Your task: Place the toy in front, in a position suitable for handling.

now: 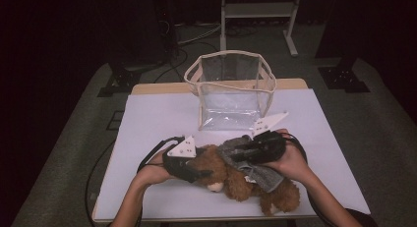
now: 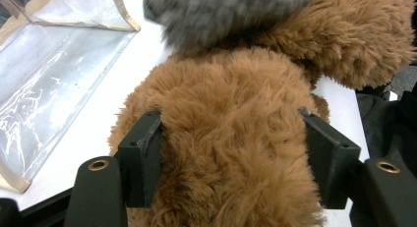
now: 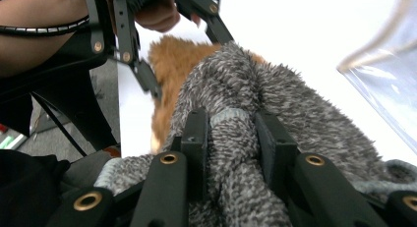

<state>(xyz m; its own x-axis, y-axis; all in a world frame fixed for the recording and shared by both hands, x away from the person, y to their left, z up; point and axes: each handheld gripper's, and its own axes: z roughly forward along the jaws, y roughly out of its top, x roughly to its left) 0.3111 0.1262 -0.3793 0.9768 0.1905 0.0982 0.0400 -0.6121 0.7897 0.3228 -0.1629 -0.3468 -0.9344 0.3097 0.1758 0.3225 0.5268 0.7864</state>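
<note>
A brown teddy bear [image 1: 236, 184] lies on its side near the front of the white table [image 1: 157, 119], wearing a grey knitted sweater [image 1: 264, 179]. My left gripper [image 1: 204, 174] comes in from the left, and its jaws press into the brown fur [image 2: 231, 104] on both sides, shut on the bear. My right gripper [image 1: 237, 156] reaches in from the right, its jaws pinching a bunched fold of the grey sweater [image 3: 295, 104]. In the right gripper view the brown fur [image 3: 169, 60] shows behind that fold. The sweater's edge [image 2: 221, 11] sits above the bear's body in the left gripper view.
A clear plastic bag with beige trim [image 1: 268, 84] stands open just behind the bear at the table's middle back; its wall [image 2: 59, 74] lies close on the left. Bare white surface spreads left and right of the hands. A metal stand [image 1: 258, 11] is on the floor beyond.
</note>
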